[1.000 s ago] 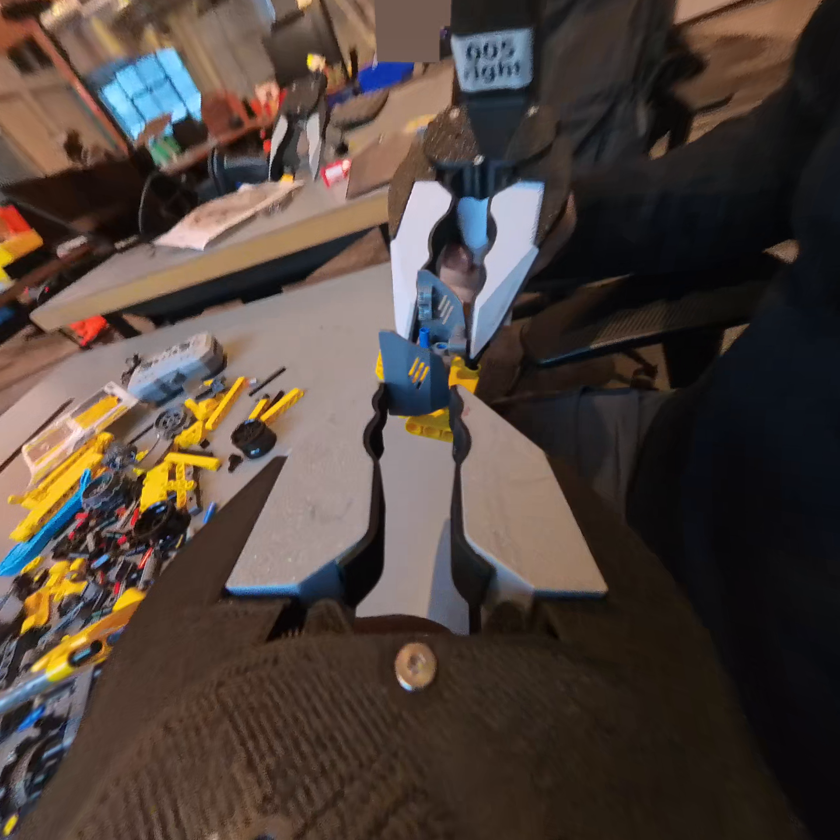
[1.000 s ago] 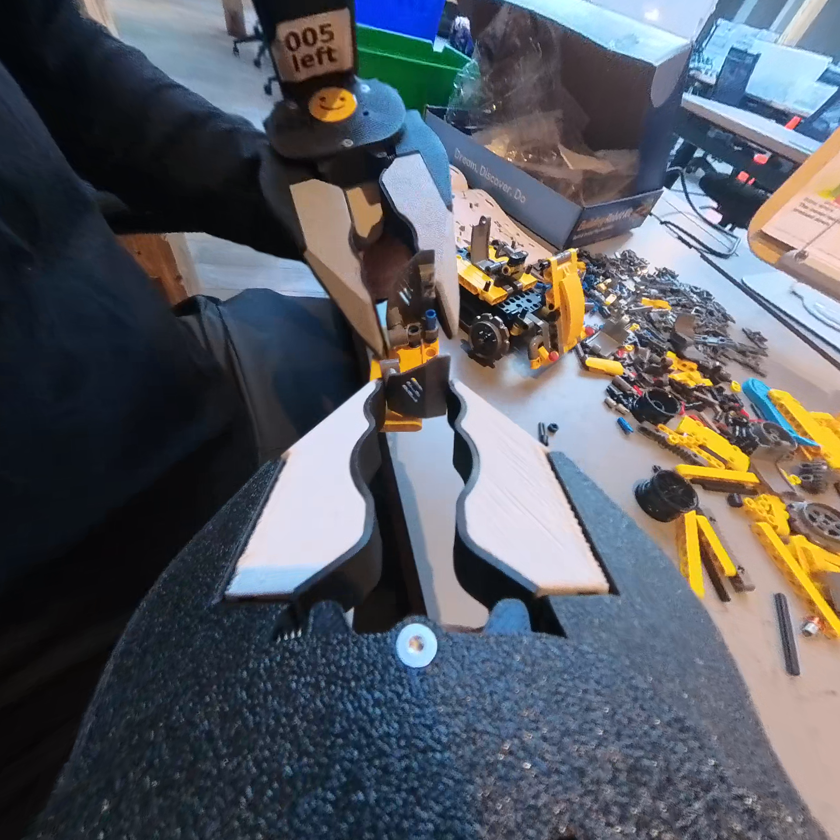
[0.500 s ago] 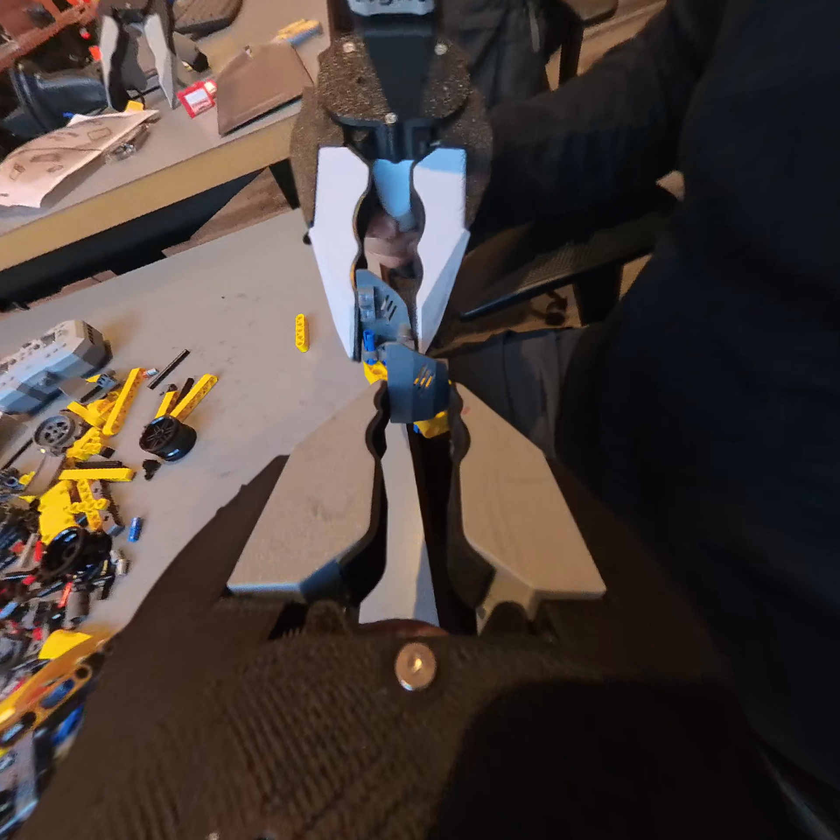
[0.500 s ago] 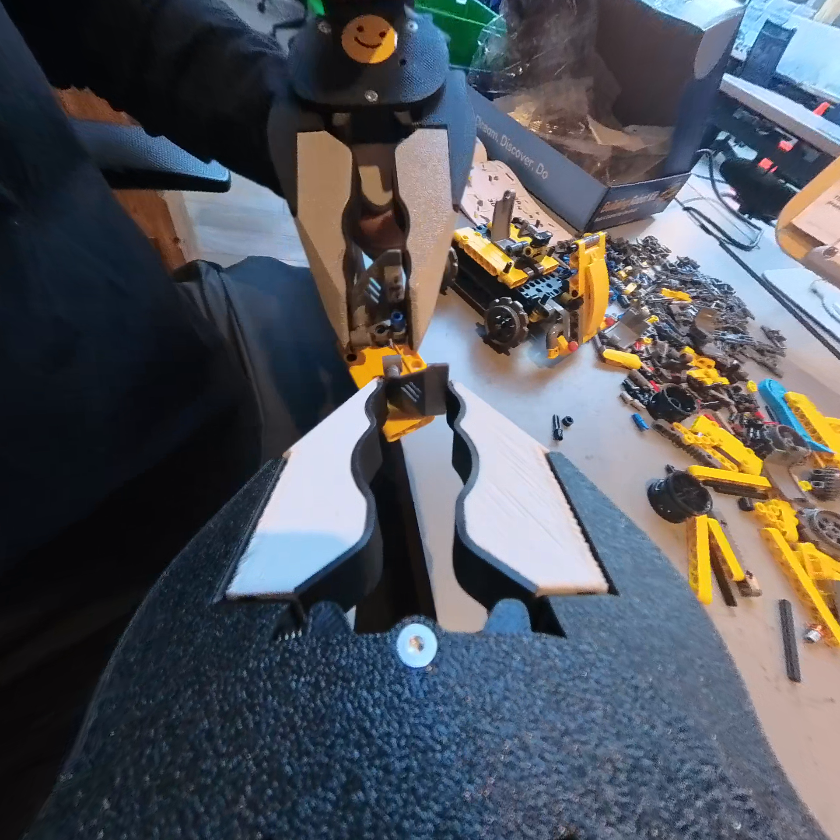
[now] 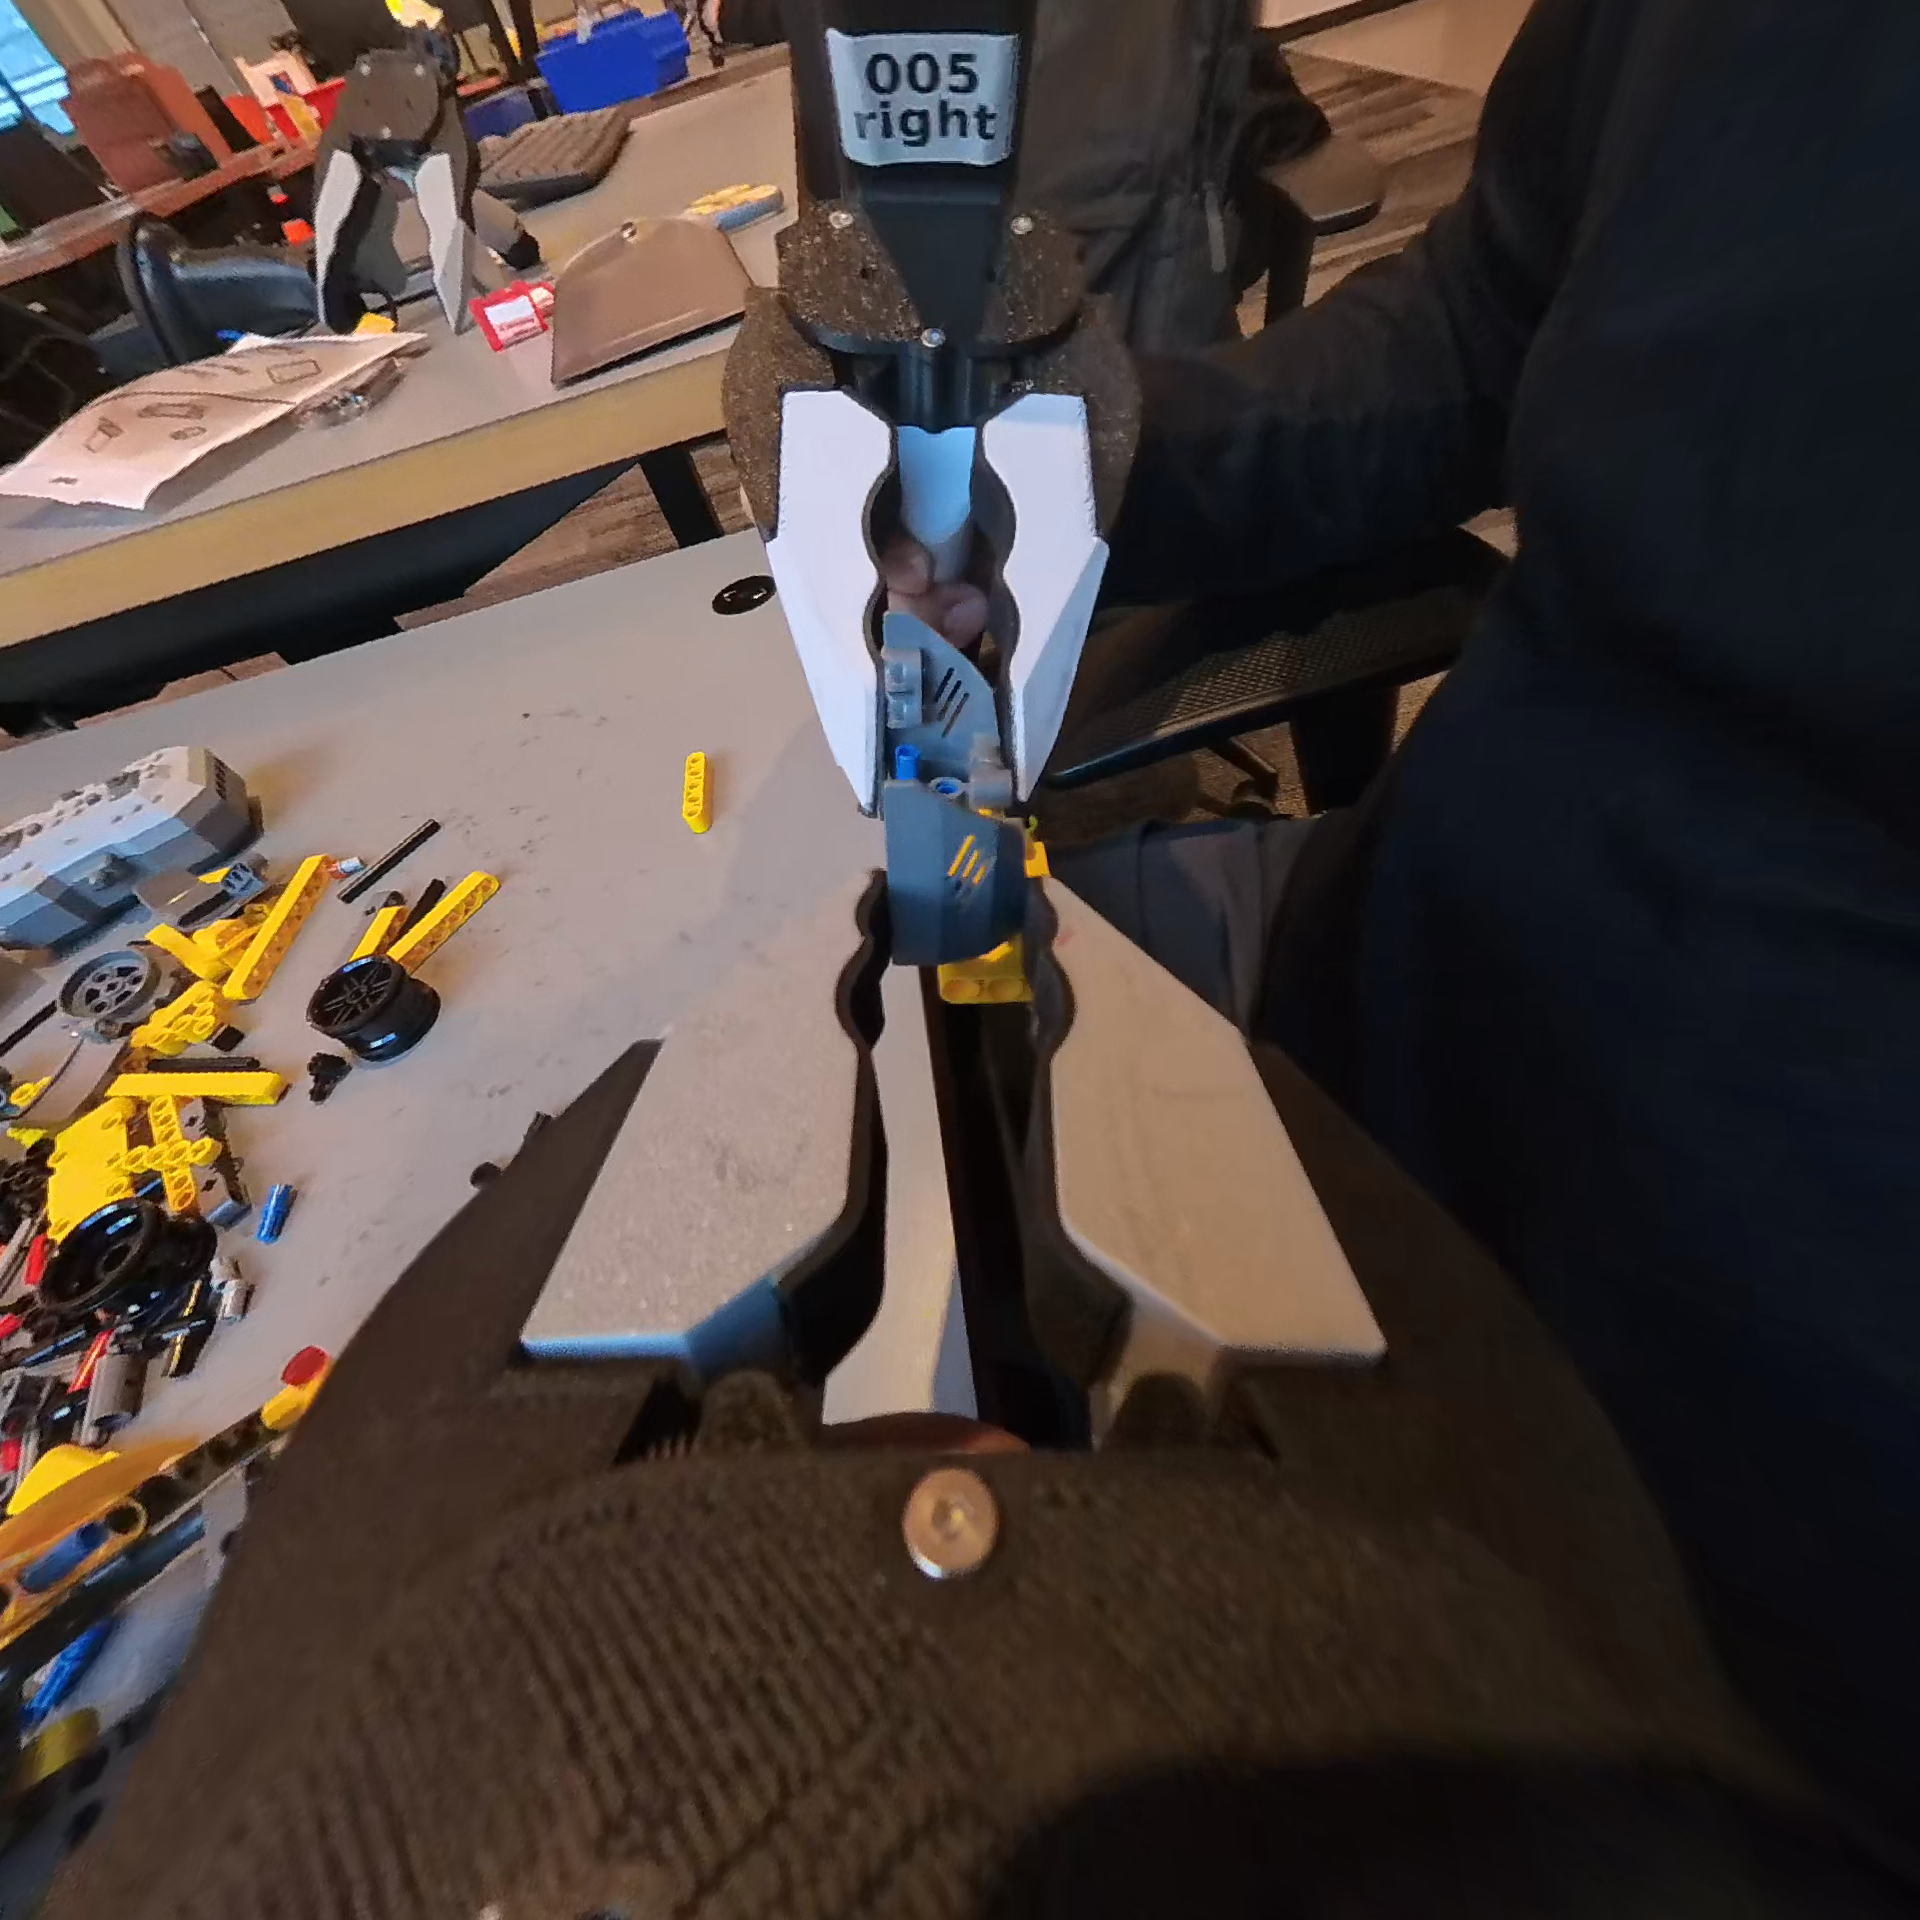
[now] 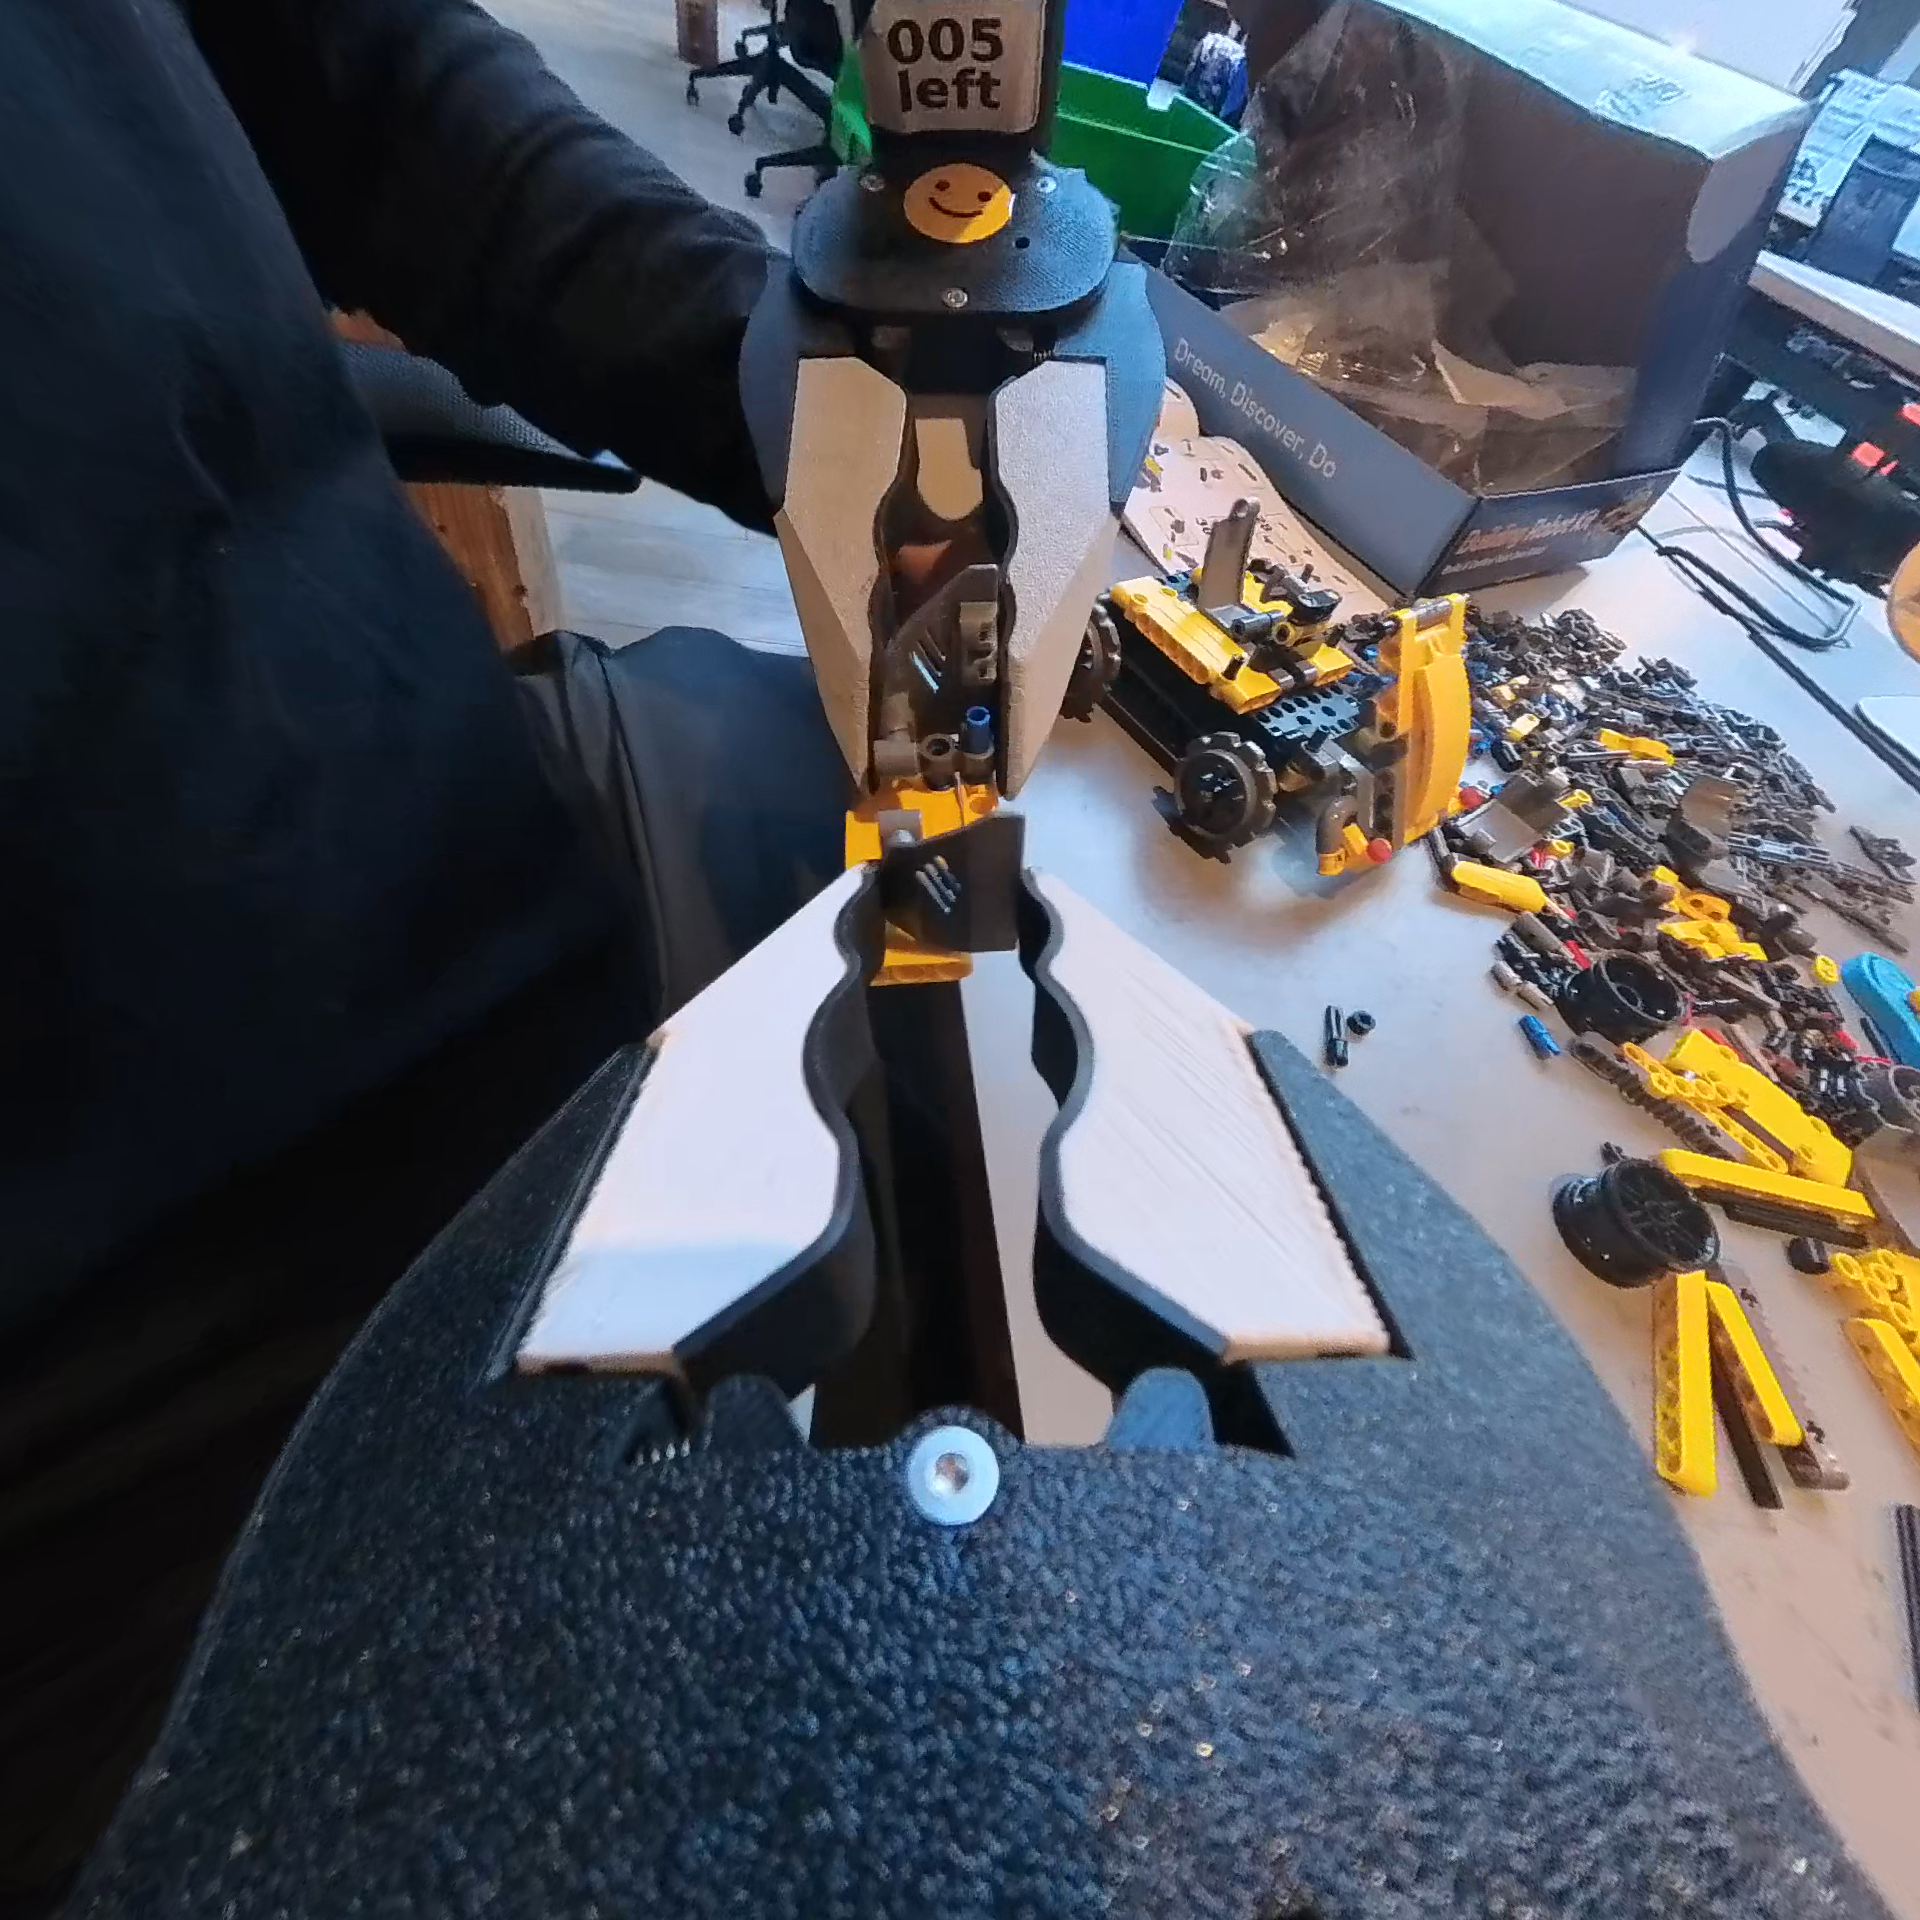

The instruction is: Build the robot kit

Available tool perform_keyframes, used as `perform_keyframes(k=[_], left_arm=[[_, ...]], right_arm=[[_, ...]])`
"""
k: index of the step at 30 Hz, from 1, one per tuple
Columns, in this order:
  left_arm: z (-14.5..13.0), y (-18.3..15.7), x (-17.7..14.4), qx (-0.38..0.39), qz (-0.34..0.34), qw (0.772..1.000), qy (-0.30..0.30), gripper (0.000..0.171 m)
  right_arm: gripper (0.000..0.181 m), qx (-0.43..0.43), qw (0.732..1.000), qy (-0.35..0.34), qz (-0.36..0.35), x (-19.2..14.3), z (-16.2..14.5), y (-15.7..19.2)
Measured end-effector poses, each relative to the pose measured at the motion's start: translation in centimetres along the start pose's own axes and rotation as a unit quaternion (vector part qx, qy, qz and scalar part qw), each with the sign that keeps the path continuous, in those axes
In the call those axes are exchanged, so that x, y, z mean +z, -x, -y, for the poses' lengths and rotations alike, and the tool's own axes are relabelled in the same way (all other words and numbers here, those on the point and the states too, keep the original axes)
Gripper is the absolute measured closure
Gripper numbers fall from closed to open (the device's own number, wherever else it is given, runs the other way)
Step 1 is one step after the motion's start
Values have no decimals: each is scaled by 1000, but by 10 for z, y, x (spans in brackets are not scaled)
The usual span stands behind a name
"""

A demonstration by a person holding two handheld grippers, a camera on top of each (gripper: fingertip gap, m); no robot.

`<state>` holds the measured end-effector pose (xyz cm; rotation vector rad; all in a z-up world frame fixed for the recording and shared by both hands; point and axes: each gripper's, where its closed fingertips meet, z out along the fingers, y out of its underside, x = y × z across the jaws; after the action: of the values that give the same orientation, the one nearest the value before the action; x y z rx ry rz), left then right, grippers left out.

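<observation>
A small assembly of dark grey panels (image 5: 951,883) on a yellow brick (image 5: 987,977) hangs between both grippers, over the table's near edge. My left gripper (image 5: 956,920) is shut on its near end. My right gripper (image 5: 945,800) faces it from above and is shut on the other grey panel (image 5: 935,696). In the right wrist view my right gripper (image 6: 943,899) grips a grey panel (image 6: 961,883) with the yellow brick (image 6: 914,831) behind it. The left gripper (image 6: 935,779) opposite holds the far panel (image 6: 935,655).
Loose yellow and black pieces, a black wheel (image 5: 372,1008), a grey block (image 5: 114,831) and a yellow beam (image 5: 696,792) lie on the grey table (image 5: 582,727). A part-built yellow vehicle (image 6: 1288,717) and an open box (image 6: 1455,343) stand farther off. A dark sleeve (image 5: 1662,935) is close by. Both grippers' tips are close together, under 4 cm apart.
Both grippers keep their hold on the assembly. The pair has swung and tilted together, so the opposite gripper's top shows fully again in each view.
</observation>
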<state>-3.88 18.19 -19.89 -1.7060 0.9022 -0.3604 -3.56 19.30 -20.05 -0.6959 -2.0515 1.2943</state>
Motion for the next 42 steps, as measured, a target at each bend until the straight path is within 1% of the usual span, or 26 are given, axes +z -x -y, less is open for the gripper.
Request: perform_keyframes(k=[4,18,24,30,36,39,40,42], left_arm=[[2,-2,-2,2,-20,1000,-6,148],[5,-4,-1,10,4,1000,-21,148],[2,-10,-3,10,-19,999,-29,148],[3,-9,-6,11,-25,999,-36,148],[2,-4,-4,-3,1,999,-41,147],[4,5,-9,-32,27,998,-53,148],[4,8,-12,-42,34,997,-57,145],[1,12,-17,-66,50,995,-52,130]], right_arm=[[156,0,1000,-2,-6,0,3,0],[156,-28,1000,-4,2,-3,5,7],[156,-20,1000,-6,16,1,4,11],[157,-18,1000,-12,16,2,5,10],[157,-12,1000,-16,7,-1,5,7],[156,7,1000,-27,-3,-3,6,0],[157,14,999,-32,-3,-4,6,-2],[156,21,999,-34,-9,-5,5,-5]])
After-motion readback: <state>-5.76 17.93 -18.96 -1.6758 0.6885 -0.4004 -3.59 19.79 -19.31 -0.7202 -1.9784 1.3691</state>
